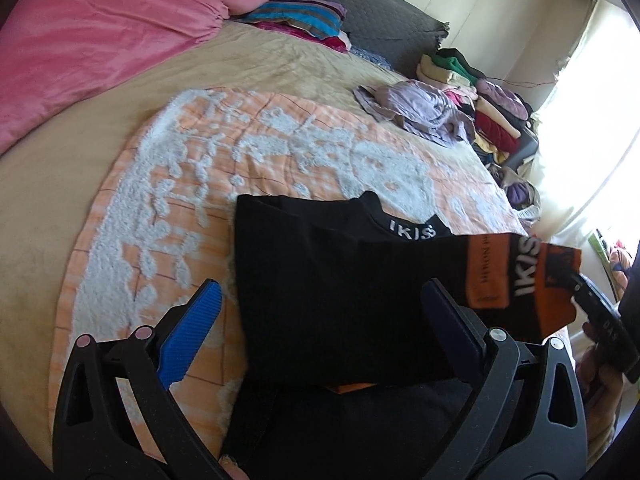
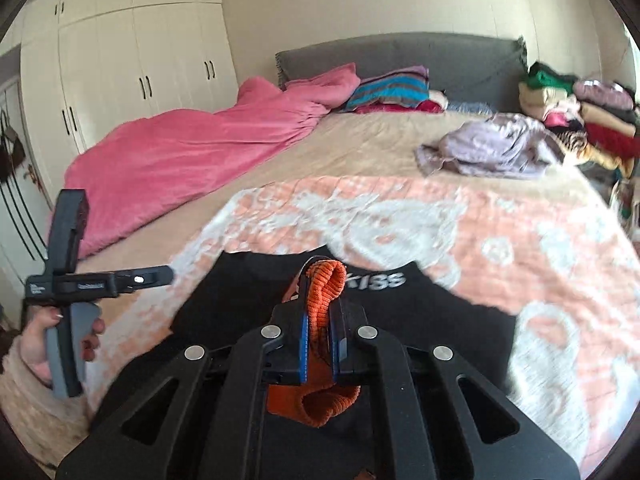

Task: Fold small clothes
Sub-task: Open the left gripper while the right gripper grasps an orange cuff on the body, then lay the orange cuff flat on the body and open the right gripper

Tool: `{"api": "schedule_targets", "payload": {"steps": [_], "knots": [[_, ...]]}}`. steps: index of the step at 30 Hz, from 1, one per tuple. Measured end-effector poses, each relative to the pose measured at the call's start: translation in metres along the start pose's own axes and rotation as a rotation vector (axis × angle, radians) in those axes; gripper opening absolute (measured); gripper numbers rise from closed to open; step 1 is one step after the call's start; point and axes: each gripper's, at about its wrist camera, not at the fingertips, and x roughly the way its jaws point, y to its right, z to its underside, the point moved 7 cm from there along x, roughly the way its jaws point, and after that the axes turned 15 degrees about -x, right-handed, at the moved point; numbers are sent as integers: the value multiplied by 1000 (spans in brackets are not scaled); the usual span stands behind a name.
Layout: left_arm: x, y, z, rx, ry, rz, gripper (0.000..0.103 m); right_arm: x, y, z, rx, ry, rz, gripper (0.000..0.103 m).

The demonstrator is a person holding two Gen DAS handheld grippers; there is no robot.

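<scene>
A black sweater with white lettering at the collar (image 1: pixel 320 280) lies on an orange-and-white blanket (image 1: pixel 248 148) on the bed. Its sleeve with an orange cuff (image 1: pixel 524 276) is lifted across the body toward the right. My left gripper (image 1: pixel 328 308) is open, its blue pads on either side of the sweater, just above it. My right gripper (image 2: pixel 322 320) is shut on the orange ribbed cuff (image 2: pixel 326 280) and holds it above the black sweater (image 2: pixel 240 300). The left gripper's body also shows in the right wrist view (image 2: pixel 80 280), held in a hand.
A pink duvet (image 2: pixel 192 152) covers the bed's left side. A crumpled lilac garment (image 2: pixel 488 148) lies at the far right, beside stacks of folded clothes (image 2: pixel 580 120). Striped pillows (image 2: pixel 392 90) lean on the grey headboard. White wardrobes (image 2: pixel 132 60) stand on the left.
</scene>
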Motion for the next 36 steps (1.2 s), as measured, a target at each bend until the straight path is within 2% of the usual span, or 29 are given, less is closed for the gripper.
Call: {"api": "schedule_targets", "payload": {"steps": [5,13,21,32,33,34,36], "knots": [[8,-1,1,9,-3,-19,93,4,26,24,77,-35,28,7],[25,8,17,98,-2,-73,93,6,38,43,88,-81,64,7],[32,25,31,165,12,-54,93,9,38,56,91,-121,75,7],[44,38,47,212,-25,-44,80,12,48,69,120,-165,114,8],[44,38,48,214,-27,-43,79,13,50,71,127,-171,118,15],[45,39,49,215,-28,-43,79,13,53,73,140,-177,129,25],[46,40,51,218,-30,-45,79,12,56,75,151,-177,136,36]]}}
